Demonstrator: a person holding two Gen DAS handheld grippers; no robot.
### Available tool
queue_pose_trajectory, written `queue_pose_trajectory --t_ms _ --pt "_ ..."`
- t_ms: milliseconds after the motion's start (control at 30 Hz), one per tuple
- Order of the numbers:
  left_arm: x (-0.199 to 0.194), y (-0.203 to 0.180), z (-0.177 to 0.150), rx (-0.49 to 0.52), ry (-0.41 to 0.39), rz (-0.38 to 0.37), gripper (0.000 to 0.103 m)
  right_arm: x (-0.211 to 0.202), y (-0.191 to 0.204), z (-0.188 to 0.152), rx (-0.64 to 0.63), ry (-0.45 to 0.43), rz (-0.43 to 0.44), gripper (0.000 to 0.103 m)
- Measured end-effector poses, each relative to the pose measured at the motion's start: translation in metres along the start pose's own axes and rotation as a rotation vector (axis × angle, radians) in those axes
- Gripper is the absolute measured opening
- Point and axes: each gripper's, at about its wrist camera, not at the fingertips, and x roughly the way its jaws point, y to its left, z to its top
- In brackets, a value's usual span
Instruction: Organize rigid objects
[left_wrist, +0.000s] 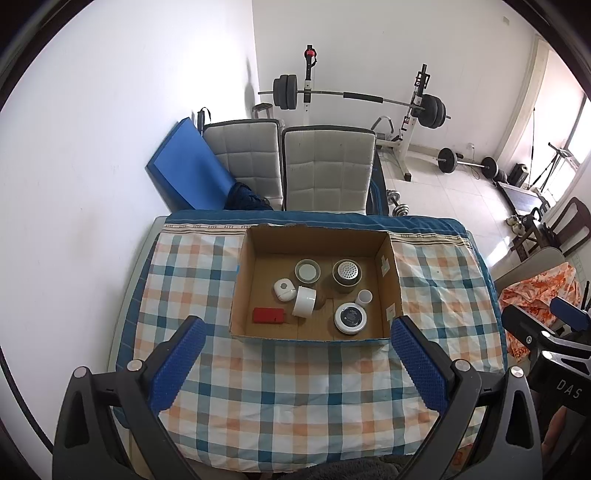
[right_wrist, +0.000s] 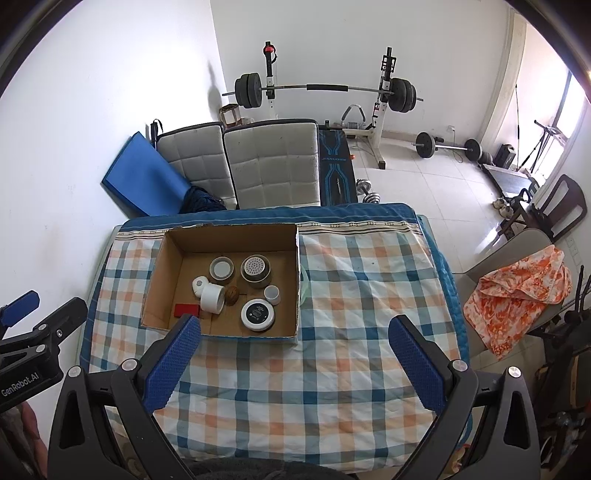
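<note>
Items sit inside box (left_wrist: 388, 280) on checked surface (right_wrist: 332, 369). Left hand-held gripper (left_wrist: 297, 345) and right hand-held gripper (right_wrist: 293, 341): spread wide, empty, hovering. Judged: packing appears finished; next move, withdraw.

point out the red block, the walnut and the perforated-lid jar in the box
red block (left_wrist: 268, 316), left wrist view, middle of its top face
walnut (right_wrist: 232, 295), right wrist view, its rounded shell
perforated-lid jar (left_wrist: 347, 271), left wrist view, centre of its lid
</note>
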Motion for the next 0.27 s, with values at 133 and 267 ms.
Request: queue_pose_trajectory --t_ms 133,267 --pt "0.0004 0.0002 0.0005 0.004 -0.001 -0.001 0.103 0.0002 -0.0008 -0.0009 0.003 0.003 0.002 0.103" --pt "0.0001 0.0007 -0.0035 0.009 -0.003 0.002 0.103 -0.0002 -0.0011 -0.0018 0.006 0.0 -0.001 0.103"
